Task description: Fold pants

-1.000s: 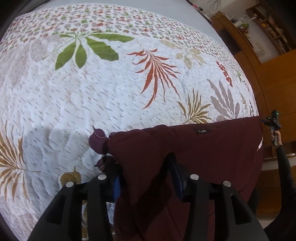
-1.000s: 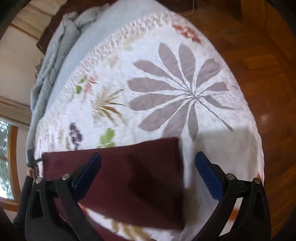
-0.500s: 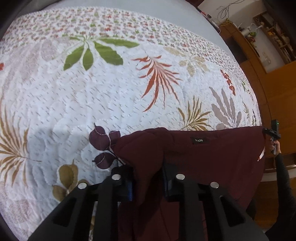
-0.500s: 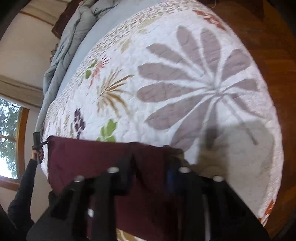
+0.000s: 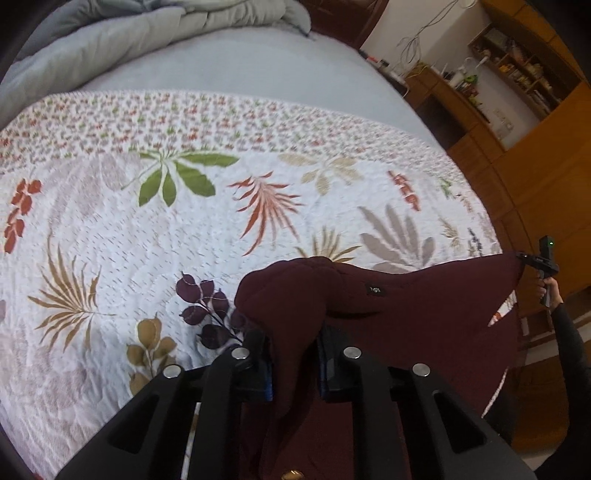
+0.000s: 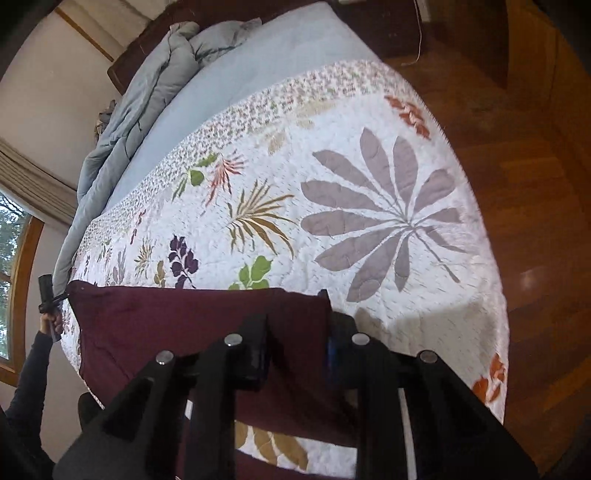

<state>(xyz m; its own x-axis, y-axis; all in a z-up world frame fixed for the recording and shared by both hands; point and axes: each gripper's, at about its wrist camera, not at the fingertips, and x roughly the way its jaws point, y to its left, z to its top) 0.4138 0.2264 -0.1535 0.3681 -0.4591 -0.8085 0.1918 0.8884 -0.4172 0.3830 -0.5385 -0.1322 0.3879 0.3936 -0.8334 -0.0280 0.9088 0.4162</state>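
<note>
Dark maroon pants [image 5: 424, 314] hang stretched between my two grippers above a white quilt with leaf prints [image 5: 155, 240]. My left gripper [image 5: 293, 363] is shut on one bunched corner of the pants. My right gripper [image 6: 297, 354] is shut on the other corner of the pants [image 6: 184, 325]. In the left wrist view the right gripper [image 5: 535, 260] shows at the far right, pinching the cloth's top corner. In the right wrist view the left gripper [image 6: 55, 299] shows at the far left, on the opposite corner. A small black label [image 5: 375, 290] sits on the cloth.
A grey-blue sheet [image 5: 240, 70] and a bunched grey duvet [image 5: 129, 33] lie at the head of the bed. Wooden shelves and cabinets [image 5: 517, 92] stand to the right. Wood floor [image 6: 535, 184] runs beside the bed. A window [image 6: 14, 258] is at the left.
Both grippers have closed on the pants' corners and lifted them off the quilt. The views have risen, so the sheet and duvet at the head of the bed now show.
</note>
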